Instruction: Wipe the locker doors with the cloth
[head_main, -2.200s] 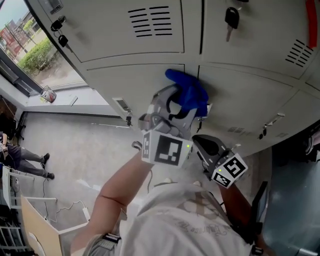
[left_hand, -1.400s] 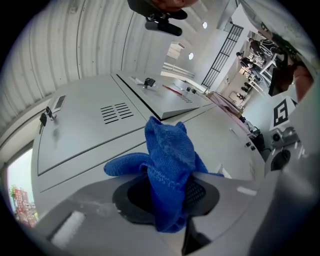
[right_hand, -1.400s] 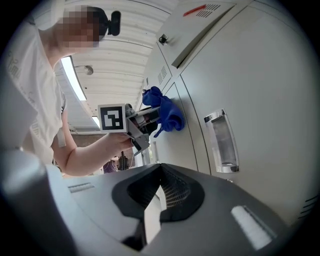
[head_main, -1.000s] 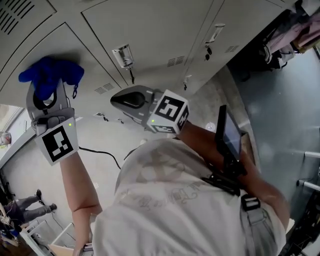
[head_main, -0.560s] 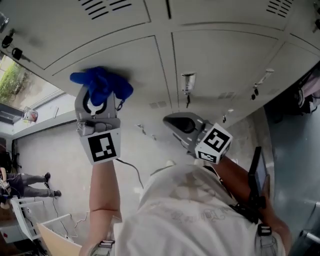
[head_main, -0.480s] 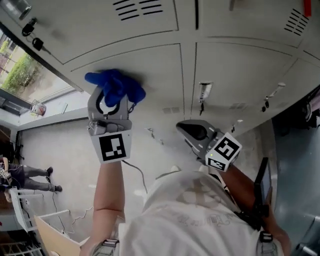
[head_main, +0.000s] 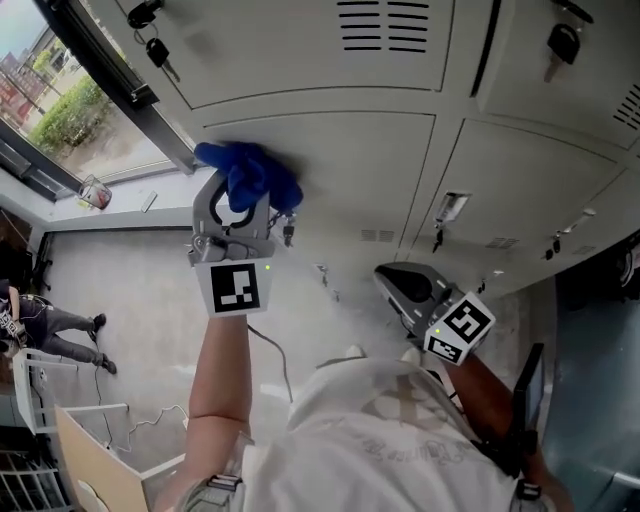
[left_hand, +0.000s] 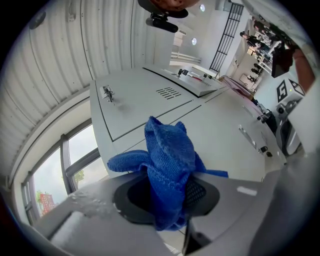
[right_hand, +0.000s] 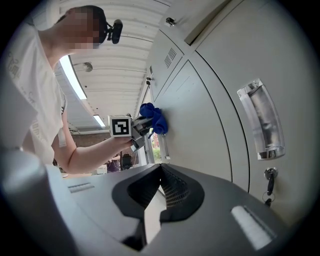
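Against the locker door, the left claw pinches the blue cloth, the right claw pressed together.

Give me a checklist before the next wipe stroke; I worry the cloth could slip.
1. Blue cloth clamped in left gripper: ok.
2. Cloth touching the locker door: ok.
3. Right gripper shut and empty: ok.
4. Right gripper clear of the door handle: ok.
5. Dirt remaining on the door: cannot tell.
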